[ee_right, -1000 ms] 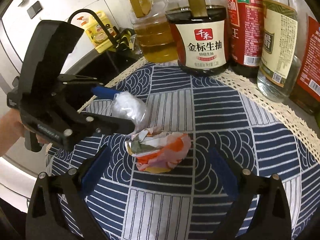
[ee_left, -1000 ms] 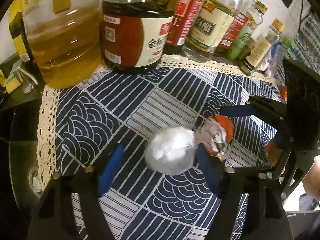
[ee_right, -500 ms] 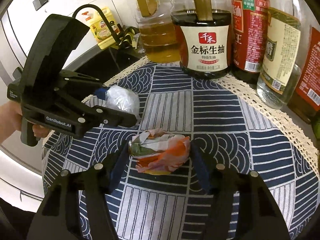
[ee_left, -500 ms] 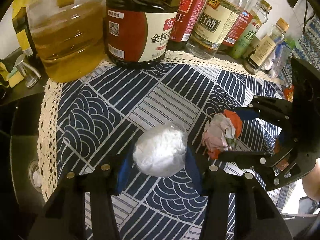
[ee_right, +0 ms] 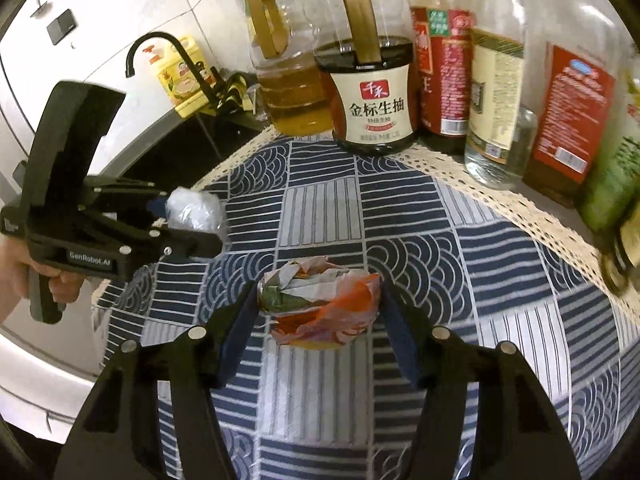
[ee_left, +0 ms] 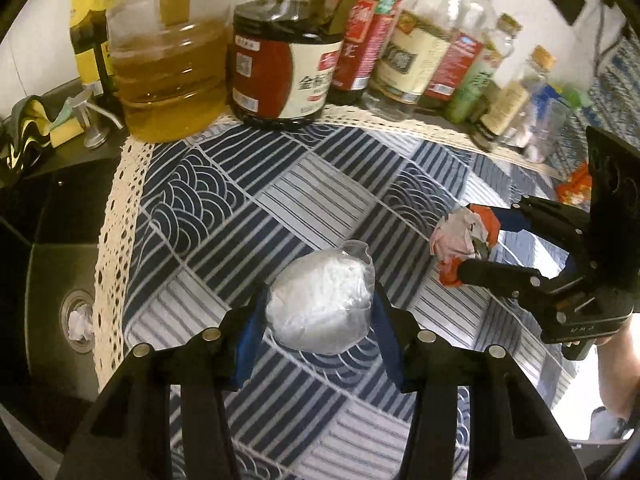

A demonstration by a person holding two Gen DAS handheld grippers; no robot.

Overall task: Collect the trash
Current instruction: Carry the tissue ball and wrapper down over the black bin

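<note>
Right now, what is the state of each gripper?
Left gripper: shut on the white plastic wad.
Right gripper: shut on the crumpled orange wrapper.

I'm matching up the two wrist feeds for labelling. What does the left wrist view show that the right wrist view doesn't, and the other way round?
Only the left wrist view: a sink drain with a white wad in it, and a sponge at the sink's edge.

Only the right wrist view: a black faucet and a yellow bottle behind it.

Both: the left gripper shut on a clear plastic wad, the right gripper shut on a crumpled wrapper, the blue patterned cloth, the oil jug and the soy sauce jug.
</note>
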